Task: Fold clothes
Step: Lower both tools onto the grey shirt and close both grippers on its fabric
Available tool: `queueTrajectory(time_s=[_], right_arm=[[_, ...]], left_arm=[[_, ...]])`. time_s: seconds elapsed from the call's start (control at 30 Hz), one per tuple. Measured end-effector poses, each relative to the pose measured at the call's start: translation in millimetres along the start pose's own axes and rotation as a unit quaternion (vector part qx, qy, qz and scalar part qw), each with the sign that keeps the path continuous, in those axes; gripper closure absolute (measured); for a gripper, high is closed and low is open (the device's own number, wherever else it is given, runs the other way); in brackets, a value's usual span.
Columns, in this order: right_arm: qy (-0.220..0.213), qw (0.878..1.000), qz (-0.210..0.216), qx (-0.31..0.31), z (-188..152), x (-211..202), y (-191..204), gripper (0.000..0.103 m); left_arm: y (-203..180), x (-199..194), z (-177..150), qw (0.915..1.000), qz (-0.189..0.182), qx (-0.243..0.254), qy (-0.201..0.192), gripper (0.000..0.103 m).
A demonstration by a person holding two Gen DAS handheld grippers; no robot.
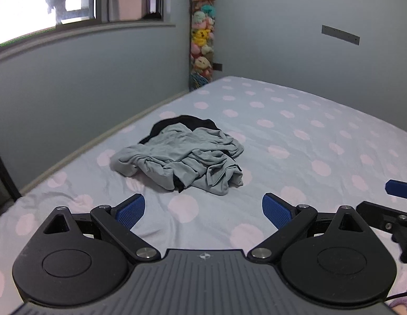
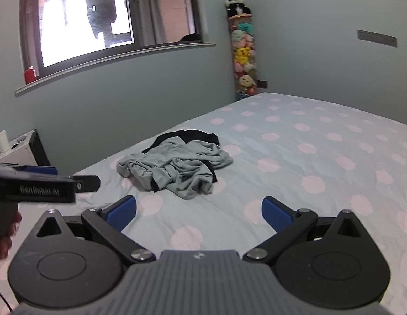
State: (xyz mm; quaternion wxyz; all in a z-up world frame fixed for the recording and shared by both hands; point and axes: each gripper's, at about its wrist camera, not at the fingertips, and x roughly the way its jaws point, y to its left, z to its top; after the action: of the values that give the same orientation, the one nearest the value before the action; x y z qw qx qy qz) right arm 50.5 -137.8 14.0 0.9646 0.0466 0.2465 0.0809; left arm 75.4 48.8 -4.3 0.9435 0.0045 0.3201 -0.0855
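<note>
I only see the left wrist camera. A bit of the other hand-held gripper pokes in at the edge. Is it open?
Observer: Yes. The right hand-held gripper is open with nothing between its blue pads, and it is short of the crumpled grey garment.
Child: Is anything on the window sill?
Observer: A red object stands at its left end.
Child: What's next to the bed?
Observer: A white cabinet with a white roll on top.
</note>
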Motion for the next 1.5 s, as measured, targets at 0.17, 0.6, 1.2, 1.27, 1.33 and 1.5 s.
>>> queueTrajectory(time_s=[0.17, 0.6, 1.2, 1.27, 1.33, 1.5], right_arm=[[-0.005, 0.999, 0.044, 0.009, 17, 42, -13, 0.001], [0.098, 0.989, 0.062, -0.089, 49, 224, 6, 0.002], [0.16, 0.976, 0.082, -0.119, 39, 385, 29, 0.082], [0.167, 0.977, 0.09, -0.101, 41, 389, 25, 0.091], [0.16, 0.978, 0.094, -0.091, 44, 386, 21, 0.094], [0.13, 0.983, 0.069, -0.105, 58, 360, 16, 0.096]], left_arm=[[26, 35, 16, 0.9995, 0.015, 0.025, -0.009, 0.007], [92, 183, 46, 0.9959, 0.026, 0.063, 0.06, 0.032], [73, 321, 54, 0.986, -0.05, 0.116, 0.108, 0.041], [71, 329, 55, 0.9866, -0.065, 0.098, 0.113, 0.057], [72, 330, 61, 0.9882, -0.069, 0.077, 0.113, 0.077], [67, 309, 85, 0.9919, -0.065, 0.067, 0.087, 0.096]])
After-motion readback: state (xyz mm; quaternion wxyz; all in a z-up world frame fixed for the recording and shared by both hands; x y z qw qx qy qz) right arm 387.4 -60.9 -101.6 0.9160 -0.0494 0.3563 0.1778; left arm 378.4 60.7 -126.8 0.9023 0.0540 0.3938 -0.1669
